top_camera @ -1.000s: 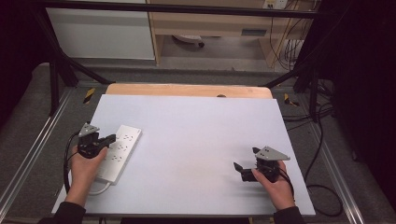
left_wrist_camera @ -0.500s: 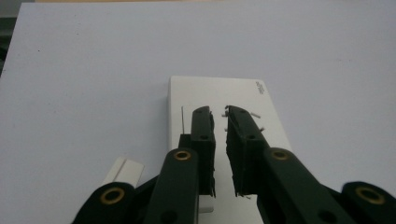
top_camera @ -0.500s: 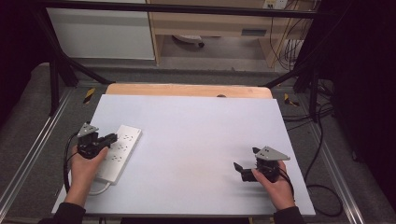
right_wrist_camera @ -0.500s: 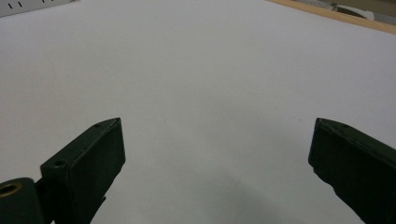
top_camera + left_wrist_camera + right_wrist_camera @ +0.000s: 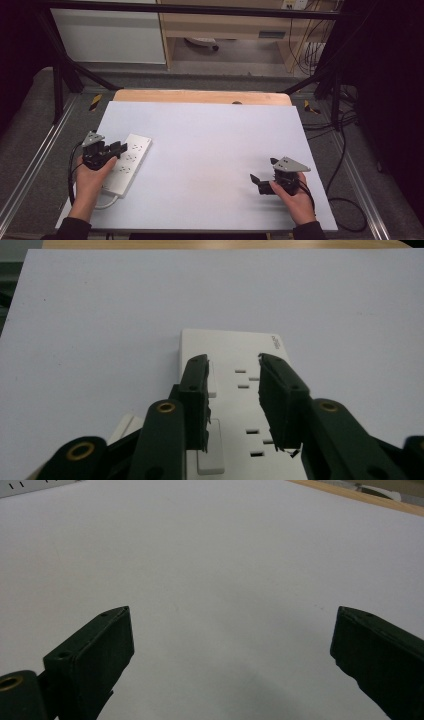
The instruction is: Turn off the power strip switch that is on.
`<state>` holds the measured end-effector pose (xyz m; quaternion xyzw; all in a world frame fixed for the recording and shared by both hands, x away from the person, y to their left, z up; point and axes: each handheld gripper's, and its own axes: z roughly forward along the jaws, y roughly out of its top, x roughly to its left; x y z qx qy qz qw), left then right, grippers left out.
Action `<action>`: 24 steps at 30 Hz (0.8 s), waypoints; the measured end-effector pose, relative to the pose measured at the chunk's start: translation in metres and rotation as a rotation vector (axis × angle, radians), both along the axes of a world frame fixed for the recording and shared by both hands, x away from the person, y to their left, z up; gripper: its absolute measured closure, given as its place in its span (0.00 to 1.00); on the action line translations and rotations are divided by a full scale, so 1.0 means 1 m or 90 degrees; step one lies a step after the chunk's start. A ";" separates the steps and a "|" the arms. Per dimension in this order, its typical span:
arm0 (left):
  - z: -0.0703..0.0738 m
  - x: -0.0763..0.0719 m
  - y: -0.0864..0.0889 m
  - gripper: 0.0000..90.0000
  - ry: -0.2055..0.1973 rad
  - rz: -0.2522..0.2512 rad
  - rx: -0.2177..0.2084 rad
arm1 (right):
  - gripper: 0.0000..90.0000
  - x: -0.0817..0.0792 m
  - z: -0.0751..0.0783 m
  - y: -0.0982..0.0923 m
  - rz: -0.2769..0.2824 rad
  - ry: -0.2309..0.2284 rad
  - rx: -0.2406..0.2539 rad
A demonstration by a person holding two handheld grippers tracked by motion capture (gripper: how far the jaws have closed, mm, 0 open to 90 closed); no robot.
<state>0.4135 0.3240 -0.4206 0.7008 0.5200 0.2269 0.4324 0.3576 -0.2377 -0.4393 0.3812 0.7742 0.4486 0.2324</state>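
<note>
One white power strip (image 5: pixel 126 163) lies at the bench's (image 5: pixel 210 150) left edge. Left gripper (image 5: pixel 232 390) poised over its switch side, jaws narrowly parted, empty; likely next: descend, press or grasp. Right gripper (image 5: pixel 261 179) rests well apart, jaws wide.

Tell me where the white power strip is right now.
The white power strip lies near the table's left edge in the high view, directly beneath the left gripper, whose parted jaws hang over its sockets.

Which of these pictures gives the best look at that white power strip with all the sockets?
The left gripper view: the power strip lies close below that gripper's jaws, with its socket slots and switches plain. The high view shows the whole power strip but small, at the table's left. The right gripper view catches a sliver of it at the top left corner.
</note>
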 end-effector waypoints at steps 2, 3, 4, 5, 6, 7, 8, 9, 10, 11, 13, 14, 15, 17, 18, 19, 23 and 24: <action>0.000 0.000 -0.001 0.65 -0.001 0.002 0.001 | 0.05 0.000 0.000 0.000 0.000 0.000 0.000; 0.000 0.000 -0.002 0.63 -0.001 0.003 0.001 | 0.05 0.000 0.000 0.000 0.000 0.000 0.000; 0.001 0.000 -0.002 0.62 -0.002 0.004 0.004 | 0.05 0.000 0.000 0.000 0.000 0.000 0.000; 0.001 0.000 -0.003 0.60 -0.001 0.005 0.005 | 0.05 0.000 0.000 0.000 -0.001 0.000 0.000; 0.001 0.000 -0.003 0.58 0.000 0.006 0.006 | 0.05 0.000 0.000 0.000 0.000 0.000 0.000; 0.001 0.000 -0.004 0.58 -0.001 0.006 0.004 | 0.05 0.000 0.000 0.000 0.000 0.000 0.000; 0.001 0.000 -0.004 0.57 -0.001 0.005 0.004 | 0.05 0.000 0.000 0.000 0.000 -0.001 -0.001; 0.001 0.000 -0.005 0.56 -0.002 0.005 0.005 | 0.05 0.000 0.000 0.000 0.000 0.000 0.000; 0.002 0.000 -0.005 0.54 -0.001 0.004 0.007 | 0.05 0.000 0.000 0.000 0.000 0.000 0.000; 0.002 0.000 -0.006 0.53 -0.002 0.005 0.006 | 0.05 0.000 0.000 0.000 0.000 0.000 0.000; 0.002 0.001 -0.007 0.50 0.000 0.007 0.011 | 0.05 0.000 0.000 0.000 0.000 0.000 0.001; 0.002 0.001 -0.007 0.48 0.000 0.008 0.013 | 0.05 0.000 0.000 0.000 0.000 0.000 0.000; 0.002 0.001 -0.007 0.47 0.000 0.010 0.012 | 0.05 0.000 0.000 0.000 0.000 0.000 0.001; 0.002 0.001 -0.008 0.43 0.000 0.012 0.013 | 0.05 0.000 0.000 0.000 0.000 0.001 0.000; 0.002 0.001 -0.008 0.42 0.000 0.013 0.014 | 0.05 0.000 0.000 0.000 0.000 0.001 0.000; 0.002 0.001 -0.008 0.40 0.000 0.014 0.015 | 0.05 0.000 0.000 0.000 0.000 0.001 0.000; 0.002 0.001 -0.009 0.37 -0.001 0.010 0.015 | 0.05 0.000 0.000 0.000 0.001 0.002 0.000; 0.002 0.001 -0.009 0.36 -0.001 0.008 0.016 | 0.05 0.000 0.000 0.000 0.001 0.002 0.000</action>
